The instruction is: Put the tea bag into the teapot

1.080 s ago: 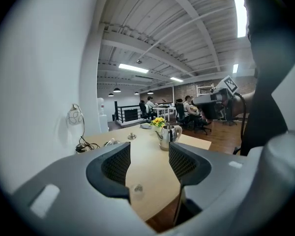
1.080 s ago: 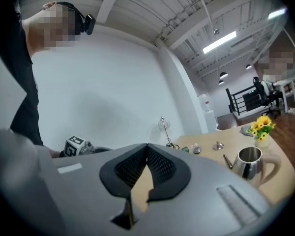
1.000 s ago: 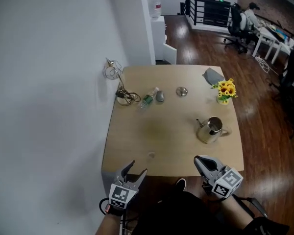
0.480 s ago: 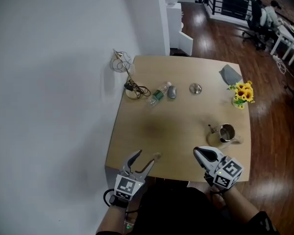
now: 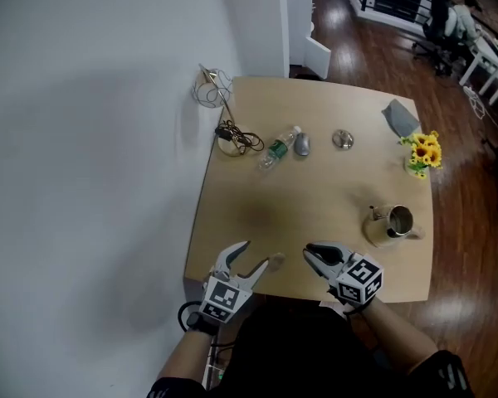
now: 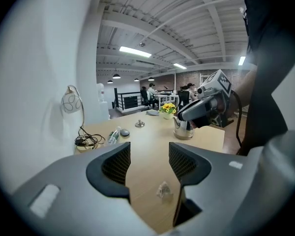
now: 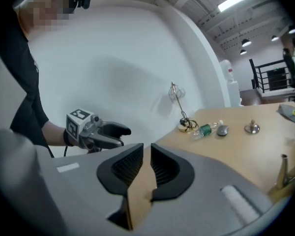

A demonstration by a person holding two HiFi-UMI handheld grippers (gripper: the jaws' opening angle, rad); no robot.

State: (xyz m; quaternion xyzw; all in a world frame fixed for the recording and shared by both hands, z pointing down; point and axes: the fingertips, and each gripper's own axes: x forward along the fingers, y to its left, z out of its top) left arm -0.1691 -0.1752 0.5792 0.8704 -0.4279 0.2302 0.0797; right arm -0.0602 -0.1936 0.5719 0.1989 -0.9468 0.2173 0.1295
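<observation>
One tea bag (image 5: 275, 260) lies on the bench (image 5: 315, 197) near its front edge, between the left gripper's (image 5: 259, 255) spread jaws. Just beside it, the right gripper's (image 5: 311, 254) jaws have just been opening, with nothing between them. The teapot (image 5: 390, 225) stands well apart.

Brought the left gripper (image 5: 256, 255) forward over the near edge of the table (image 5: 315, 197), with its open jaws now on either side of the tea bag (image 6: 163, 190). Swung the right gripper (image 5: 310, 253) left towards it; just opened its jaws to a narrow gap, nothing between.

Tea bag (image 5: 275, 260) lies apart from upright teapot (image 5: 392, 225)
</observation>
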